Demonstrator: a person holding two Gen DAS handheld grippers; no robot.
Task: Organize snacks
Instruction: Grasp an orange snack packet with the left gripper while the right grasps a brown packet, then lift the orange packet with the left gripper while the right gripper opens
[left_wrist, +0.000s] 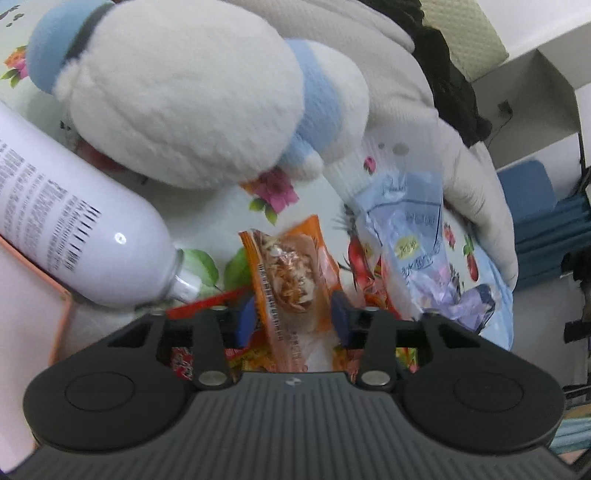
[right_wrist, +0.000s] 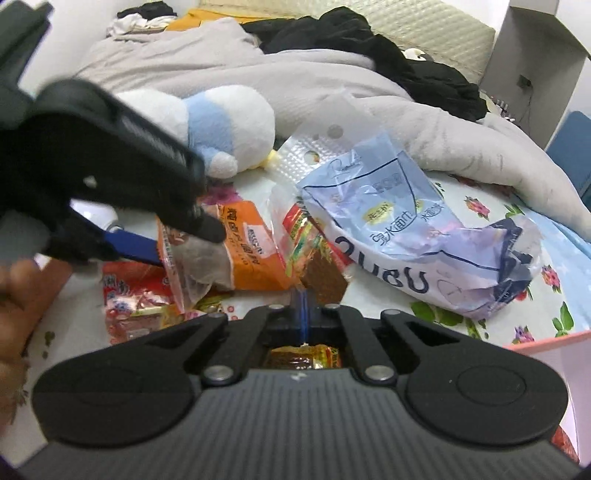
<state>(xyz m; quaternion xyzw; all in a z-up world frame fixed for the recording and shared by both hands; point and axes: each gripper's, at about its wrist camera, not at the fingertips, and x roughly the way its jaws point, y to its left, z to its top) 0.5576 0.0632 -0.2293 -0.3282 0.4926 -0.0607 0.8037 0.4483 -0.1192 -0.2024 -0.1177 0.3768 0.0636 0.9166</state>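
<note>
An orange snack packet lies on the floral sheet, and my left gripper is shut on it, a blue pad against each side. In the right wrist view the same gripper straddles the clear end of that packet. My right gripper is shut, its pads meeting on the lower corner of a red and yellow snack packet with brown contents. More red packets lie to the left, partly under the orange one.
A crumpled pale-blue tissue bag lies right of the snacks. A white and blue plush toy and a white bottle crowd the left. A grey quilt and black clothes lie behind. A pink box edge sits at the right; a hand shows at the left.
</note>
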